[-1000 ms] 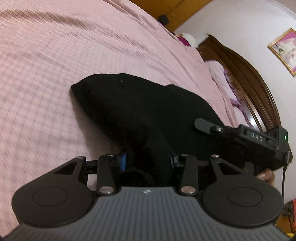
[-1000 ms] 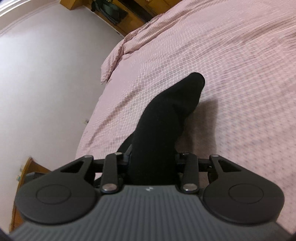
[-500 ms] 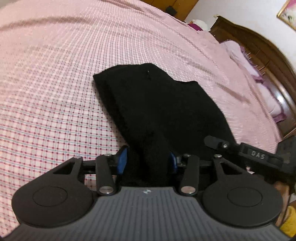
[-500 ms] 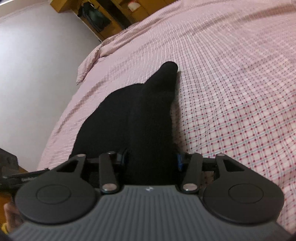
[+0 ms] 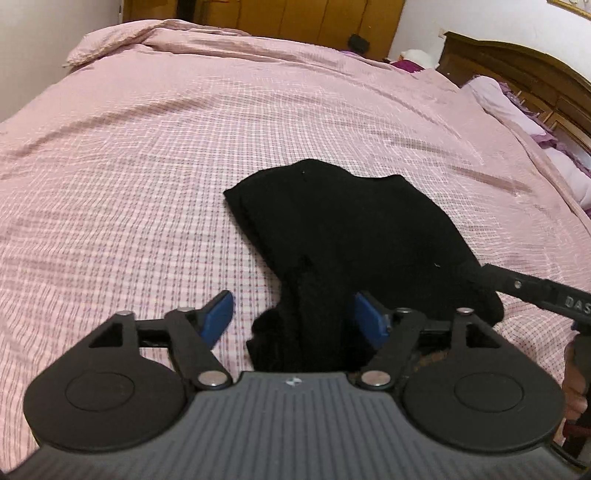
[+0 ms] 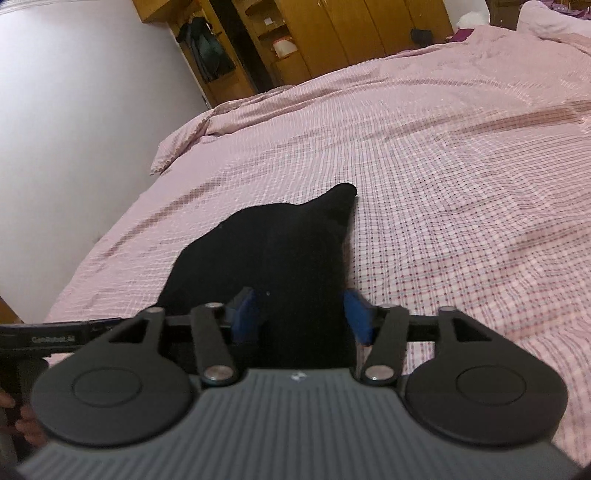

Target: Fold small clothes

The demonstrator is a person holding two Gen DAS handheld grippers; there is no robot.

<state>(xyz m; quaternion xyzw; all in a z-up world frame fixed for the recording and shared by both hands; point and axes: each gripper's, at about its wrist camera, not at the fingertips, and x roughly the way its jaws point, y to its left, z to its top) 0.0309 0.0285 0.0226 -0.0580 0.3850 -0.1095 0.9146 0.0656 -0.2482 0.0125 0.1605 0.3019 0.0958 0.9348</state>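
One black garment (image 5: 343,236), knit and folded over itself, lies on my one pink checked bedspread (image 5: 147,155), toward the near edge of the bed; I cannot tell what kind of garment it is. Its long axis runs away from me up the bed: in the right wrist view it tapers to a rounded tip (image 6: 341,195) that points toward the wooden wardrobe (image 6: 332,33). Two grippers, one in each hand. My left gripper (image 5: 291,317) tips down toward the bed; its jaws have just been opening and stand apart, the left blue pad (image 5: 218,315) clear over bare bedspread, the right blue pad (image 5: 367,317) just beside the cloth, a bunched near end of the garment lying between them. My right gripper (image 6: 301,314) tips down more shallowly; its jaws have also just been opening, with the garment's near end filling the gap between the two blue pads; whether they still press it I cannot tell. One pale pillow (image 5: 506,99) lies by the dark headboard (image 5: 517,62).
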